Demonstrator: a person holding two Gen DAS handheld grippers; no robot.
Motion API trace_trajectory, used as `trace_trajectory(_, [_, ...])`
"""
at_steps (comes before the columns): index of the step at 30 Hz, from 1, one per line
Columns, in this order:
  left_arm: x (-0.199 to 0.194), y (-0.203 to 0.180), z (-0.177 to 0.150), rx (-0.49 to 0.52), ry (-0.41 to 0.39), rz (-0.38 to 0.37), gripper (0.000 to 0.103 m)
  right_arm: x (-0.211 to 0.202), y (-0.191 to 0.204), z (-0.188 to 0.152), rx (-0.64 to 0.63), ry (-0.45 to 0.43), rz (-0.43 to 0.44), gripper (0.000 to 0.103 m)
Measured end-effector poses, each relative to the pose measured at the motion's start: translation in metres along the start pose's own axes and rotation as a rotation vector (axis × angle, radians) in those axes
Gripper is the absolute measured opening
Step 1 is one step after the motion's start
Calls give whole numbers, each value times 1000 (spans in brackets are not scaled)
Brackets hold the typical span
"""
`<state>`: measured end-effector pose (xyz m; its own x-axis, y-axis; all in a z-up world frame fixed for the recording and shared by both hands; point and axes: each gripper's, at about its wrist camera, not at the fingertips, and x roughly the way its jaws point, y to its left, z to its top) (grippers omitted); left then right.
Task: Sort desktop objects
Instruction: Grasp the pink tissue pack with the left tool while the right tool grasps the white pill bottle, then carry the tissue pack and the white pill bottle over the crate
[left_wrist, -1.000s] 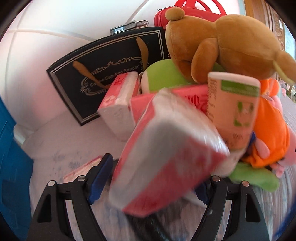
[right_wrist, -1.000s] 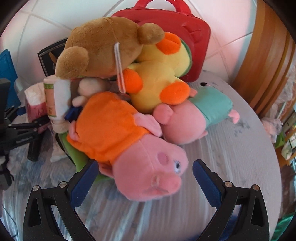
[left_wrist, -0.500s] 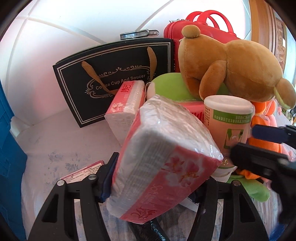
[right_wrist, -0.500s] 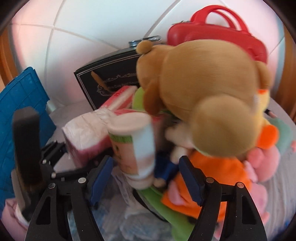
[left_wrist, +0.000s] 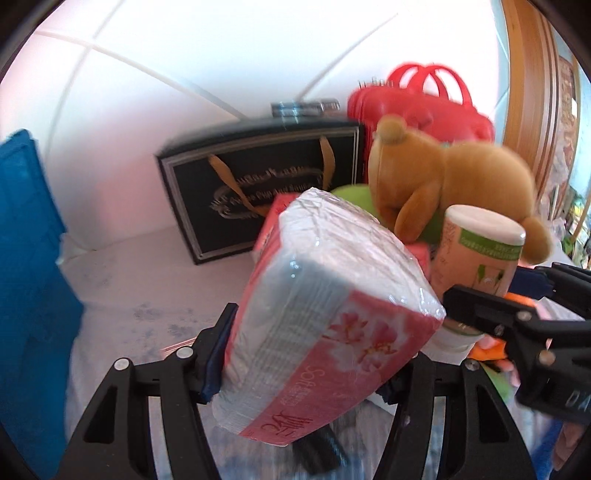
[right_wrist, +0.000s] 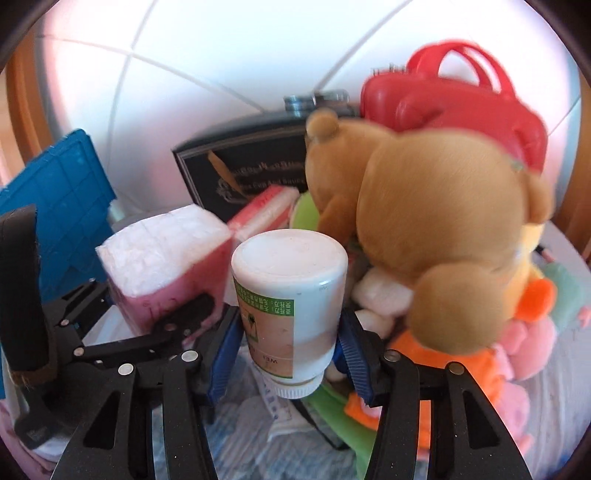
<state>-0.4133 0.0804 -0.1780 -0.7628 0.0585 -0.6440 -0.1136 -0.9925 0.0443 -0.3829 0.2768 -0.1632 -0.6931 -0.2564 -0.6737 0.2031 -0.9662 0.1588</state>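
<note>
A pink and white tissue pack (left_wrist: 332, 295), wrapped in clear film, is held tilted above the table with my left gripper (left_wrist: 306, 369) shut on it. The same pack (right_wrist: 166, 258) shows at the left of the right wrist view. A white bottle with a green label (right_wrist: 288, 280) stands upside down, cap at the bottom, at the edge of the toy pile. My right gripper (right_wrist: 290, 339) has its jaws closing on the bottle, and both blue pads touch its sides. In the left wrist view the bottle (left_wrist: 476, 251) sits just right of the pack.
A brown teddy bear (right_wrist: 436, 221) lies on top of a pile of plush toys, with an orange and pink pig (right_wrist: 443, 362) below it. A black gift bag (left_wrist: 258, 184), a red case (left_wrist: 424, 103) and another tissue pack (right_wrist: 266, 210) stand behind. A blue crate (left_wrist: 29, 258) is at the left.
My left gripper has closed on the tissue pack and raised it. The right gripper swung left from the pink pig to the bottle and narrowed its jaws around it.
</note>
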Motion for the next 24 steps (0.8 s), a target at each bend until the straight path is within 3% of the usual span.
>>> trace_trajectory(7, [-103, 11, 0, -39, -85, 55, 62, -92, 29, 7, -52, -115, -14, 52])
trace_trajectory(12, [-191, 28, -3, -87, -170, 115, 62, -162, 70, 15, -113, -222, 3, 52])
trace_trajectory(20, [-310, 81, -18, -158, -307, 236, 62, -239, 172, 18, -248, -359, 85, 52])
trace_trajectory(24, [-366, 121, -34, -186, -373, 311, 62, -257, 225, 18, -290, -396, 152, 52])
